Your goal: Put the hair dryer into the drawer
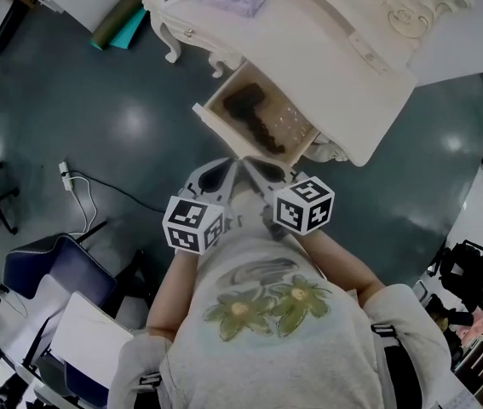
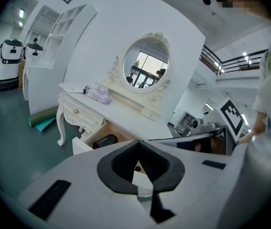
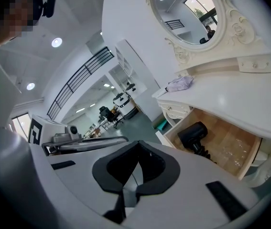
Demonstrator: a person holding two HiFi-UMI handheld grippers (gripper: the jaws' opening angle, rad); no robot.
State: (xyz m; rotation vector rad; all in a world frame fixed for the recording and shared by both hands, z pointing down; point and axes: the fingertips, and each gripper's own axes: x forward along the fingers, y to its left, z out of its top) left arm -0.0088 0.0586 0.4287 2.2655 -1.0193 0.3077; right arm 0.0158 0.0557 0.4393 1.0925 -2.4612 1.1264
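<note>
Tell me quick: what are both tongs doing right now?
Left tongs: closed, holding nothing.
Right tongs: closed, holding nothing.

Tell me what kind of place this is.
Probably a big open lab hall with a staged bedroom corner: white dressing table with oval mirror, hair dryer in its open drawer, mezzanine railing beyond.

Drawer (image 1: 217, 130) rear beneath the tabletop (image 1: 309, 49)

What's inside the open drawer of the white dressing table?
A black hair dryer with its coiled cord lies in the wooden drawer; the white tabletop hides the drawer's rear.
</note>
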